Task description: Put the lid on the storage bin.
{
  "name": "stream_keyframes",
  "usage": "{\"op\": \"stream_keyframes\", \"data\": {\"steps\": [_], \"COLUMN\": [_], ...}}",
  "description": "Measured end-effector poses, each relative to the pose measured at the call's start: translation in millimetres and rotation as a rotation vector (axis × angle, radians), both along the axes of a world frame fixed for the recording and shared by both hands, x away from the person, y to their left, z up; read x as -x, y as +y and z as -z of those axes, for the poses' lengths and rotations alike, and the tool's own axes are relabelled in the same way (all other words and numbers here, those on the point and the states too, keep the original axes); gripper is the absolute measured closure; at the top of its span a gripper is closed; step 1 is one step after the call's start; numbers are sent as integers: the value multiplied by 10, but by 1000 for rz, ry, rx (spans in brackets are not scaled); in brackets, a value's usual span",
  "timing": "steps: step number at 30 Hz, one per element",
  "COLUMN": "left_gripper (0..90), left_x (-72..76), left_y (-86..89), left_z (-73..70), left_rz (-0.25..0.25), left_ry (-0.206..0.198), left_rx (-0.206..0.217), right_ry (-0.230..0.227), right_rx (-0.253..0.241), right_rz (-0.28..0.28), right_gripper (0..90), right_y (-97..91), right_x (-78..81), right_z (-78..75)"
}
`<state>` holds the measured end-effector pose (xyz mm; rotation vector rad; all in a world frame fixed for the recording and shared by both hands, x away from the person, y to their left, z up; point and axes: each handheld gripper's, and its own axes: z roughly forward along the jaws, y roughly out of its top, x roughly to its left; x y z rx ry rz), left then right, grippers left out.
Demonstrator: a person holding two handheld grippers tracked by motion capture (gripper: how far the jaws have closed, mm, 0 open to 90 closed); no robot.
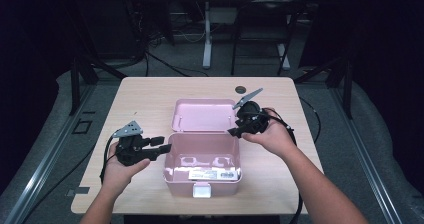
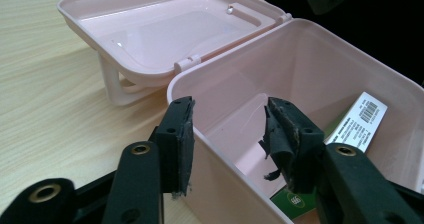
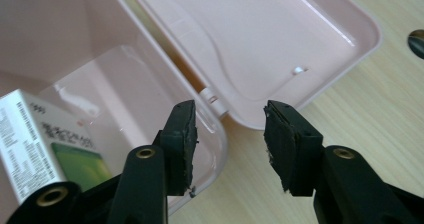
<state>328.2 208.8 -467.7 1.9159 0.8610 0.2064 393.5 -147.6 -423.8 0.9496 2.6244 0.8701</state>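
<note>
I see the box (image 1: pixel 202 170) as smooth pink plastic with a soft gloss; its opened lid (image 2: pixel 165 31) catches bright highlights. The table (image 1: pixel 145 96) under it looks like pale wood-grain laminate, matt. My left gripper (image 2: pixel 227 134) has matt black plastic jaws, and their pads (image 2: pixel 280 134) look rough and frayed. The label (image 2: pixel 357 121) inside the box reads as printed paper.

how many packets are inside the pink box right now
1. A single white and green packet lies on the floor of the open pink box, against its near wall. The near wall could hide something small behind it.
</note>
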Motion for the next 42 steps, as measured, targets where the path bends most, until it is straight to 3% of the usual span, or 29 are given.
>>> {"op": "stream_keyframes", "data": {"steps": [7, 15, 25, 35, 42], "left_gripper": [570, 636, 724, 746, 746], "left_x": [-2, -6, -25, -22, -22], "left_y": [-25, -57, -44, -37, -34], "left_z": [17, 47, 105, 107, 111], "left_rz": [-2, 5, -22, -21, -21], "left_ry": [13, 26, 39, 32, 33], "left_rx": [-12, -55, -66, -58, -54], "right_ry": [-15, -41, -62, -31, -33], "right_rx": [-45, -59, -68, -80, -77], "right_rz": [59, 113, 218, 330, 392], "right_gripper": [575, 590, 641, 689, 709], "right_y": [-57, -66, -63, -37, 5], "right_x": [-126, -262, -420, -624, -745], "right_z": [29, 83, 157, 279, 382]}}
